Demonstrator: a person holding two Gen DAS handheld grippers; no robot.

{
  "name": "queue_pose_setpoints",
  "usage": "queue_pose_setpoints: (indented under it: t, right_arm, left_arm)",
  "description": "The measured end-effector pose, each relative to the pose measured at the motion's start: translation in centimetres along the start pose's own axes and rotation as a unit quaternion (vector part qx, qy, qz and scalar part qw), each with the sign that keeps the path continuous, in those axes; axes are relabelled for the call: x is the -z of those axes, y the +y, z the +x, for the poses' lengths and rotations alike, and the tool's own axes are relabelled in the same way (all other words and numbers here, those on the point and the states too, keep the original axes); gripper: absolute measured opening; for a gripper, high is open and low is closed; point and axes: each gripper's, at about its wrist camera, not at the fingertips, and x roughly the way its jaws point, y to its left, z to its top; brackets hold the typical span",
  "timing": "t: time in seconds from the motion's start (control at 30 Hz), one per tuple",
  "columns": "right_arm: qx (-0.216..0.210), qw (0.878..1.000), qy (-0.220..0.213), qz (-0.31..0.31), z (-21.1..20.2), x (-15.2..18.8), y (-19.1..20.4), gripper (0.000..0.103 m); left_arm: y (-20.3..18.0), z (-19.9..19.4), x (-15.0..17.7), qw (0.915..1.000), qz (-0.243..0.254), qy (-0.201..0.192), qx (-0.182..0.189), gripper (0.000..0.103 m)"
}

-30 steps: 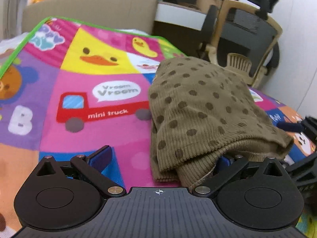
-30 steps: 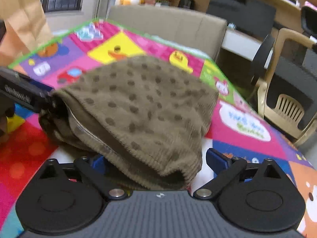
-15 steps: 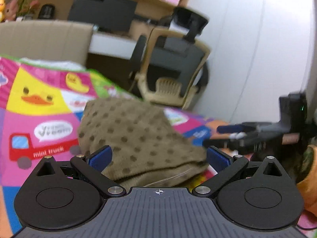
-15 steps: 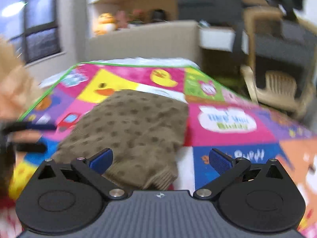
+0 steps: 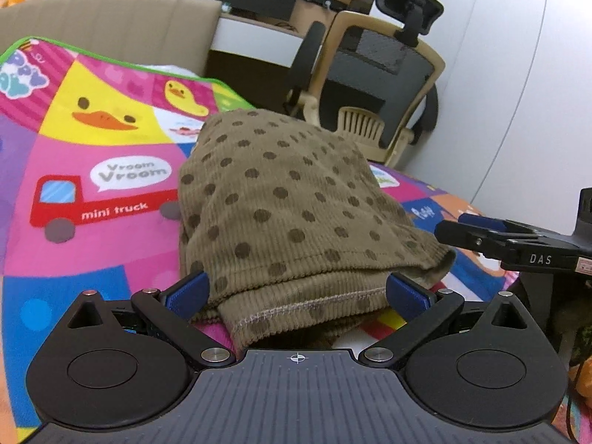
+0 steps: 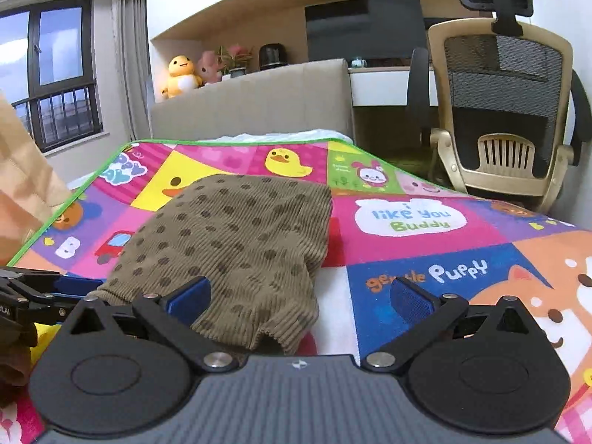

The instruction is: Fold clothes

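Hovering both grippers wide open and holding nothing — left gripper [image 5: 296,290] at the near hem, right gripper [image 6: 300,298] nearby — I am watching the folded dotted garment [image 5: 292,207] lying on the play mat [image 5: 92,140], thinking a careless brush could be undoing its layers.

Both views are taken low and close over the play mat [image 5: 111,244], facing the headboard [image 6: 251,100] and office chair [image 6: 503,111]. The folded garment [image 5: 281,207] is shared, seen from its left and right sides respectively.
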Motion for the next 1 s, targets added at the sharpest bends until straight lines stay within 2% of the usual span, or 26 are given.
queue_pose_setpoints:
  t: [0.1, 0.2, 0.37, 0.53, 0.63, 0.73, 0.83, 0.9, 1.0]
  right_arm:
    - [-0.008, 1.000, 0.018, -0.014, 0.2, -0.1, 0.3, 0.103]
    - [-0.022, 0.998, 0.017, -0.049, -0.9, 0.1, 1.6, 0.103]
    - [-0.039, 0.990, 0.021, -0.130, -2.0, 0.9, 4.1, 0.103]
    - [-0.040, 0.983, 0.025, -0.176, -2.3, 1.3, 5.2, 0.103]
    - [-0.043, 0.974, 0.047, -0.219, -1.0, 1.2, 6.4, 0.103]
    - [-0.042, 0.956, 0.060, -0.285, 0.8, 1.4, 8.2, 0.103]
    - [-0.031, 0.942, 0.052, -0.330, 2.8, 1.1, 9.7, 0.103]
    - [-0.024, 0.940, 0.052, -0.337, 4.4, 0.5, 10.1, 0.103]
    - [-0.013, 0.943, 0.054, -0.327, 6.8, -0.8, 10.2, 0.103]
  left_arm:
    - [-0.7, -0.8, 0.6, 1.0000, 0.002, 0.005, -0.004, 0.103]
    - [-1.3, -1.6, 1.2, 0.9999, 0.005, 0.010, -0.009, 0.103]
    - [-2.1, -2.5, 1.9, 0.9998, 0.001, 0.015, -0.015, 0.103]
    - [-3.3, -2.7, 2.4, 0.9995, 0.014, 0.029, -0.002, 0.103]
    - [-3.3, -2.9, 2.7, 0.9996, 0.006, 0.027, 0.002, 0.103]
    - [-2.8, -2.9, 2.8, 0.9997, -0.010, 0.020, 0.006, 0.103]
    - [-2.5, -2.9, 2.8, 0.9996, -0.021, 0.015, 0.010, 0.103]
    - [-1.8, -3.1, 2.8, 0.9992, -0.039, 0.007, 0.010, 0.103]
    - [-0.8, -3.4, 2.9, 0.9975, -0.070, -0.004, 0.011, 0.103]
